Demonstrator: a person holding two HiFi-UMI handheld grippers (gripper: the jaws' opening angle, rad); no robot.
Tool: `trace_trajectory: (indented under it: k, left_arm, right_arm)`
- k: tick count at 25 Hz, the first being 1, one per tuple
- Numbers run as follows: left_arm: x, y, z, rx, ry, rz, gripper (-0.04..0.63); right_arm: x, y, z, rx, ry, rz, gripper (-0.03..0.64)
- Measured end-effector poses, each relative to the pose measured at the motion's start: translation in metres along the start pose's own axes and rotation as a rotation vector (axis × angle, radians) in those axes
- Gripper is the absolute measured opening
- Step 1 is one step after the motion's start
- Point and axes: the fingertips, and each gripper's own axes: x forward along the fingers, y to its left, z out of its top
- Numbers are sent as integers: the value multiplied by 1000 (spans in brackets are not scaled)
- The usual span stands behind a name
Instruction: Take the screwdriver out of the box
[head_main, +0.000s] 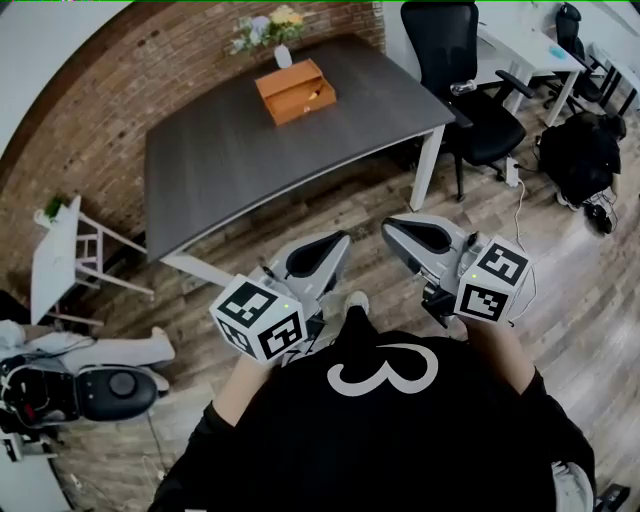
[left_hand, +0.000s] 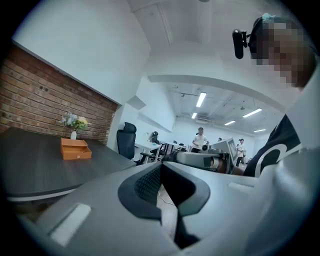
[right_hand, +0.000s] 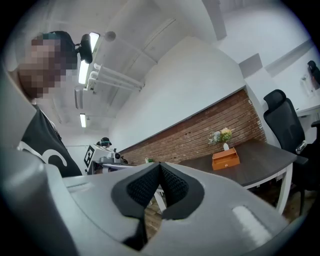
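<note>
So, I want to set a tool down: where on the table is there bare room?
The dark table is bare from the orange box to its near edge and on both sides of the box. Only the far edge is crowded: box and flower vase.

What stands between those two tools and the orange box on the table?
Nothing visible does. Only floor and bare dark table lie between the left tool, the right tool and the orange box. The flower vase stands behind it. The screwdriver doesn't show; the box looks shut.
</note>
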Motion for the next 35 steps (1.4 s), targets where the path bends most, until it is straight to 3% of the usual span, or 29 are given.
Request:
trace_trajectory:
  k: [8, 15, 29, 35]
  left_arm:
    - [24, 23, 5, 1, 7, -5, 15]
    - [54, 69, 10, -26, 8, -16, 15]
    - [148, 237, 46, -92, 54, -13, 15]
    - [172, 294, 65, -66, 69, -28, 15]
  right_arm:
    - [7, -27, 7, 0, -22, -20, 2]
    - [33, -72, 13, 19, -35, -26, 2]
    - [145, -229, 40, 103, 24, -52, 2]
    - [192, -273, 56, 90, 59, -48, 2]
